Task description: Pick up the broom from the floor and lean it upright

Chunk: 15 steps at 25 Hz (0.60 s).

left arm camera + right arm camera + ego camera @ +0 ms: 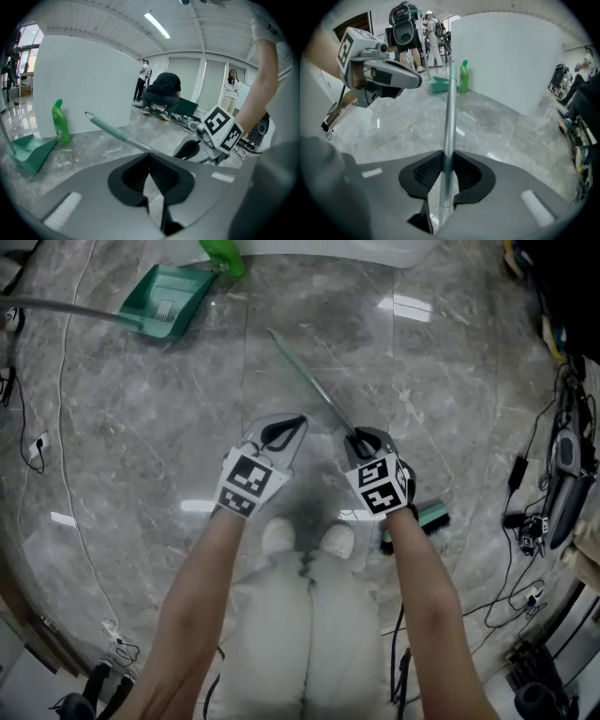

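Note:
The broom has a thin silver and pale green handle (pixel 309 381) that runs from the upper middle of the floor down to my right gripper (pixel 361 439). Its teal head (pixel 433 516) shows behind my right wrist. In the right gripper view the handle (pixel 450 108) passes straight between the pads, and my right gripper (pixel 446 161) is shut on it. My left gripper (pixel 281 430) hovers just left of the handle without touching it. Its tips meet in the left gripper view (pixel 150 171) with nothing between them, and the handle (pixel 112 131) slants past in front.
A green dustpan (pixel 167 301) and a green bottle (pixel 223 256) sit at the far left by a white panel (pixel 79 89). Cables and gear (pixel 525 521) crowd the right edge. A thin white cord (pixel 66 465) trails at the left. People (pixel 161 91) stand and crouch in the background.

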### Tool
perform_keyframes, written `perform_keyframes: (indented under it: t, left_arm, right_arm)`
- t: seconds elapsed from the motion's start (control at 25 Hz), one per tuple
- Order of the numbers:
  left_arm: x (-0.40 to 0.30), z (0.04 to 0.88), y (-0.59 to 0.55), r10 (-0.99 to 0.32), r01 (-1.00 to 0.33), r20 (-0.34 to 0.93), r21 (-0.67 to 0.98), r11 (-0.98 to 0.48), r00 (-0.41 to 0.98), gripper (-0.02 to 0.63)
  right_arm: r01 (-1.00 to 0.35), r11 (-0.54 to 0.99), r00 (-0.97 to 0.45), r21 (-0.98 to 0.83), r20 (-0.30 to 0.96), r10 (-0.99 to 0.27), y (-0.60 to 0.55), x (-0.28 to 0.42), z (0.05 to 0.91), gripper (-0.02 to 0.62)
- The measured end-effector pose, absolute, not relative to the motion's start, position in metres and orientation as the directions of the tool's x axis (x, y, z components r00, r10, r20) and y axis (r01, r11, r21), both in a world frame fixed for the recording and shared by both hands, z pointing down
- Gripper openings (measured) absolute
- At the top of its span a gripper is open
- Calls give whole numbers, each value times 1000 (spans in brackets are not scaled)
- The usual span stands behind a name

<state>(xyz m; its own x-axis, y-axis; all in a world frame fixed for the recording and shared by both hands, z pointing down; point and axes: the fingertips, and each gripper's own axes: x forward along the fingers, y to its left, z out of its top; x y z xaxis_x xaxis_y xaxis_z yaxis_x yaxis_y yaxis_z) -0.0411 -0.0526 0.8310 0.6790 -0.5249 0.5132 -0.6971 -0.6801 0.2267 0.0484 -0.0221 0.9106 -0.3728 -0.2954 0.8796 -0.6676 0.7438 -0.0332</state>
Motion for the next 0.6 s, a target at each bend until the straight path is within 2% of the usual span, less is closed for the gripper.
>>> perform_keyframes:
  t: [0.28, 0.6]
  left_arm:
    - [-31, 740, -58, -611, -713, 400, 186, -675, 683, 0]
    - [7, 648, -40, -588, -644, 294, 153, -750, 754, 0]
  right_arm:
    - [-712, 702, -460, 14, 746, -482, -18, 70, 812, 81]
    - [-798, 600, -473, 58, 556, -683, -20, 102, 710, 80]
